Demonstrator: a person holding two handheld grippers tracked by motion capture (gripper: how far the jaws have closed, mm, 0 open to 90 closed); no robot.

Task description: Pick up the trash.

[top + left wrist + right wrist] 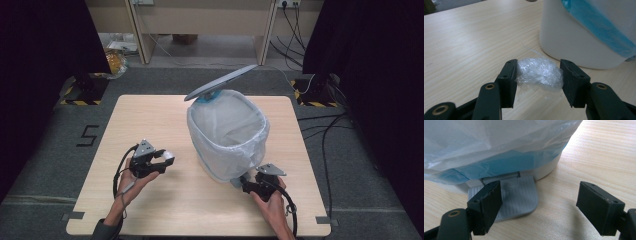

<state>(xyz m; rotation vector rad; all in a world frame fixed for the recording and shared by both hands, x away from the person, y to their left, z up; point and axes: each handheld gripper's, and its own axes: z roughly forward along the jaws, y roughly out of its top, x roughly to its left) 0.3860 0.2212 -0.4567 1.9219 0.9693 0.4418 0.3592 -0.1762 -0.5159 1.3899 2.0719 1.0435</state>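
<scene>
Left tool (159, 161) grips a crumpled wad of clear plastic film (539, 73) between its two pads; in the left gripper view the wad fills the gap and the pads press its sides. In the high view the tool and wad sit over the left half of the worktop (150, 115), toward the near edge, just left of the pedal bin (227, 137).

Right tool (544, 206) stands with jaws spread, nothing between them. One jaw rests on or just over the grey ribbed foot pedal (520, 196) at the base of the bin; contact cannot be told for certain. The bin lid (222, 82) is tilted up and the white liner bag (235, 125) is open at the mouth, so the pedal is probably being held down.

Handling judgement, wad: very light, soft, springy, thin film. It will compress rather than resist, so a closed grip across its middle, as now, seems right. Slippery surface and loose tails could let it slide out or cling to a pad on release. Not fragile.

Handling judgement, bin: light plastic shell on a smooth worktop; pressing the pedal may tip or push it toward the far edge.
</scene>
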